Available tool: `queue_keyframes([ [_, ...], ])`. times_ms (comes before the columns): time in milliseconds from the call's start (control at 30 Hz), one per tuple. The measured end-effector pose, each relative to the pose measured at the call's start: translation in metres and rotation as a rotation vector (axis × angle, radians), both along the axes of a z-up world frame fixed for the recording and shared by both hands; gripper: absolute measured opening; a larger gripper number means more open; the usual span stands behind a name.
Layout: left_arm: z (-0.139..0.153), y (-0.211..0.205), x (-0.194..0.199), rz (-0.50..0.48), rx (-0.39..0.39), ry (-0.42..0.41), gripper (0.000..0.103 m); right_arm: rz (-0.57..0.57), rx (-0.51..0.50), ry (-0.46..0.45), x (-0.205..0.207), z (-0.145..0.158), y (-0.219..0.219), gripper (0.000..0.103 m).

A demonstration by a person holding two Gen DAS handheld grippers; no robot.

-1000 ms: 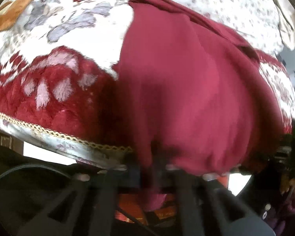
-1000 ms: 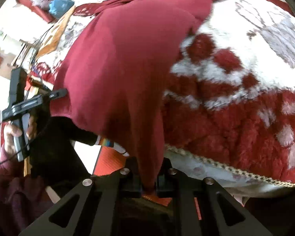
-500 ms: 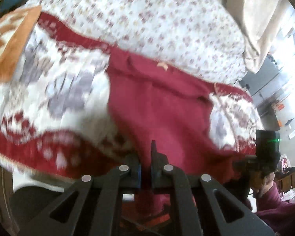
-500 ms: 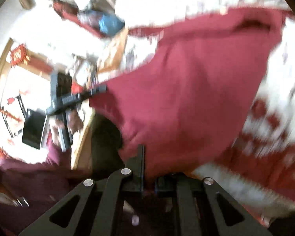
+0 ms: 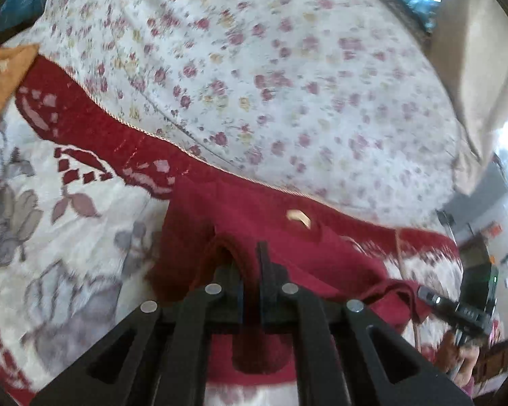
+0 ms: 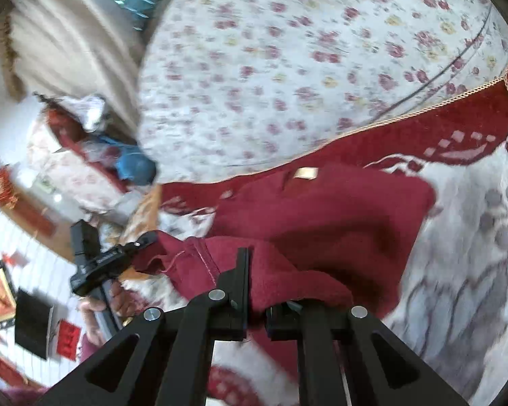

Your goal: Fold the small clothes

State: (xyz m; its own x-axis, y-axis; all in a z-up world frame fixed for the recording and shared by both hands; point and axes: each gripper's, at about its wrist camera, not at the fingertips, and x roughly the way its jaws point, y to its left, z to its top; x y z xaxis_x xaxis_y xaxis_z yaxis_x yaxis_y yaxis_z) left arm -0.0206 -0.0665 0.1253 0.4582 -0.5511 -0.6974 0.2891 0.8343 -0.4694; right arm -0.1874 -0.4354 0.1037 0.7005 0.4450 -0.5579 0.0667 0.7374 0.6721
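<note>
Left wrist view first: you are looking down over a bed whose far part is covered by a white sheet [image 5: 288, 77] printed with small red and yellow flowers, and whose near part carries a plush red-and-white blanket [image 5: 67, 182] with grey leaf shapes and a cord-trimmed edge. A beige curtain [image 5: 474, 67] hangs at the right, with a window above it; an orange-patterned cloth [image 5: 6, 71] shows at the left edge.

The dark red garment [image 5: 288, 247] lies on the blanket near its trimmed edge. Its long axis runs across the bed, roughly parallel to that edge, between your two grippers. A pale label [image 5: 298, 218] sits on its far side, so the neck end points away from you, toward the flowered sheet.

Your left gripper [image 5: 250, 270] has its fingers clamped narrow on a raised fold of the garment's near hem. Your right gripper [image 5: 426, 296] shows at the right of this view, pinching the hem's other end.

In the right wrist view, the right gripper [image 6: 257, 291] is likewise closed on red cloth that bunches over its fingers, and the left gripper [image 6: 145, 238] holds the opposite corner. The room behind is blurred, with red decorations [image 6: 0, 189] on a white wall.
</note>
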Motion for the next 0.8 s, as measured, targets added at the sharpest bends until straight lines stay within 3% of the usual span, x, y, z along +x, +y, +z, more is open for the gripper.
queue_keyframes([
  [167,-0.035,-0.016,0.047,0.051,0.028,0.023,0.007,-0.06,0.043,0.094,0.055,-0.041,-0.02,0.009],
  [233,-0.047,-0.017,0.059,0.045,0.011,0.028,0.008,-0.068,0.006,0.112,0.069,-0.048,-0.024,0.01],
  [267,-0.051,-0.017,0.064,0.037,0.01,0.034,0.009,-0.069,-0.009,0.11,0.07,-0.046,-0.024,0.013],
  [333,-0.055,-0.017,0.068,0.028,0.023,0.055,0.014,-0.075,-0.004,0.079,0.065,-0.038,-0.027,0.037],
  [367,-0.053,-0.016,0.069,0.019,0.014,0.061,0.027,-0.095,-0.012,0.06,0.059,-0.032,-0.03,0.059],
  [400,-0.051,-0.015,0.068,0.007,-0.005,0.061,0.04,-0.128,-0.026,0.035,0.05,-0.024,-0.032,0.074],
  [433,-0.048,-0.014,0.067,0.016,-0.01,0.046,0.081,-0.151,-0.041,0.006,0.041,-0.018,-0.035,0.078],
  [467,-0.042,-0.009,0.064,0.052,-0.01,0.009,0.102,-0.169,-0.063,-0.012,0.034,-0.013,-0.037,0.078],
  [533,-0.031,0.003,0.057,0.124,-0.051,-0.069,0.102,-0.179,-0.097,-0.005,0.026,-0.008,-0.037,0.073],
  [567,-0.029,0.007,0.058,0.118,-0.081,-0.058,0.102,-0.156,-0.098,-0.012,0.024,-0.008,-0.033,0.065],
  [633,-0.032,0.01,0.062,0.121,-0.103,-0.016,0.102,-0.088,-0.115,0.017,0.033,-0.014,-0.016,0.061],
  [700,-0.039,0.009,0.063,0.134,-0.069,0.004,0.102,-0.073,-0.197,0.095,0.049,-0.024,-0.002,0.059],
  [733,-0.042,0.007,0.063,0.13,-0.037,0.011,0.102,-0.118,-0.276,0.143,0.057,-0.027,0.001,0.058],
  [800,-0.048,0.004,0.062,0.121,0.011,0.015,0.102,-0.172,-0.357,0.131,0.061,-0.025,0.002,0.056],
])
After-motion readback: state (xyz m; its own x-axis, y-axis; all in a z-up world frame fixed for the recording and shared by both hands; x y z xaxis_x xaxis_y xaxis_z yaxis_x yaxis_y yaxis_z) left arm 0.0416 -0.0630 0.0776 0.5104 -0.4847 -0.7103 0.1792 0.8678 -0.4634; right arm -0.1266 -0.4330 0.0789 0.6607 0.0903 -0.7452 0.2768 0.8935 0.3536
